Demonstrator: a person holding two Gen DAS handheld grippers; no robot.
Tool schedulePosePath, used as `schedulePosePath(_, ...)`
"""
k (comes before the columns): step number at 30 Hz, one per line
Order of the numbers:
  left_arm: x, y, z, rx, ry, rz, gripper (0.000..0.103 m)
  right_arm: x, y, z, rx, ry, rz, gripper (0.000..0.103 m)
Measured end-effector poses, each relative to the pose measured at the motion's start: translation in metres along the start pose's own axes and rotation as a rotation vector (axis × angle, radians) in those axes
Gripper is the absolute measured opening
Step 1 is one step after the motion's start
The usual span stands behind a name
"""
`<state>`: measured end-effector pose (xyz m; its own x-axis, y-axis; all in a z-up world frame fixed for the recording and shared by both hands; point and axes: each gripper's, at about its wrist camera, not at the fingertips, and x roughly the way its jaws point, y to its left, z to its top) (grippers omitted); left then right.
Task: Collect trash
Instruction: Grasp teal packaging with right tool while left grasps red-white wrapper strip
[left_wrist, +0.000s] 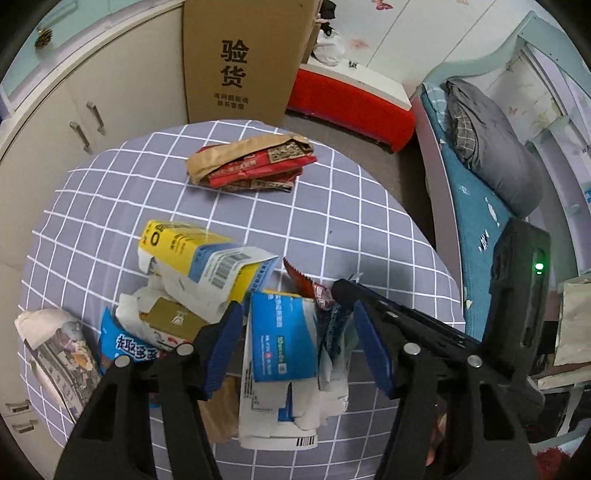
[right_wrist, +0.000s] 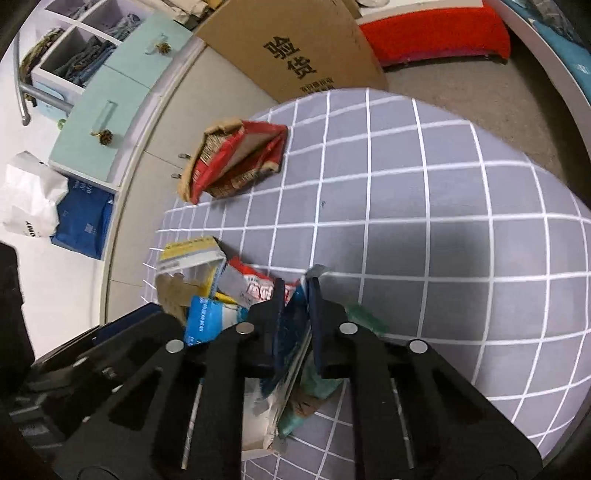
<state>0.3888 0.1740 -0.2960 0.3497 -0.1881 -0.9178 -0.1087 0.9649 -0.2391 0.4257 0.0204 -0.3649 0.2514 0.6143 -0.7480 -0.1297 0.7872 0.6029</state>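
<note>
The right hand-held gripper (right_wrist: 295, 291) pinches a blue wrapper (right_wrist: 291, 332); the left hand-held gripper (left_wrist: 299, 332) is released. Trash still covers the desk (left_wrist: 351, 221).

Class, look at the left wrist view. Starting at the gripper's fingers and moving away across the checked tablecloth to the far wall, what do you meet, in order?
Blue and white torn package between the left gripper's fingers → yellow and blue carton → brown and red paper bag → cardboard box.
</note>
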Motion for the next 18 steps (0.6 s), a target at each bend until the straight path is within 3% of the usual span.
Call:
schedulePosePath(4,0.004,-0.008,0.006,0.007,0.015,-0.018,0.059,-0.024,-0.007,0.007,-0.002,-0.065,0.019,0.01)
schedulePosePath(8,0.017,-0.017,0.014,0.022,0.055,-0.022,0.047,-0.051,-0.021,0.014,0.02,-0.133,0.007,0.009)
schedulePosePath(10,0.02,-0.022,0.017,0.023,0.064,-0.028,0.046,-0.06,-0.027,0.016,0.02,-0.15,0.0,0.009)
schedulePosePath(18,0.047,-0.024,0.034,-0.005,0.14,0.029,0.042,-0.065,-0.046,0.013,0.059,-0.154,-0.018,0.009)
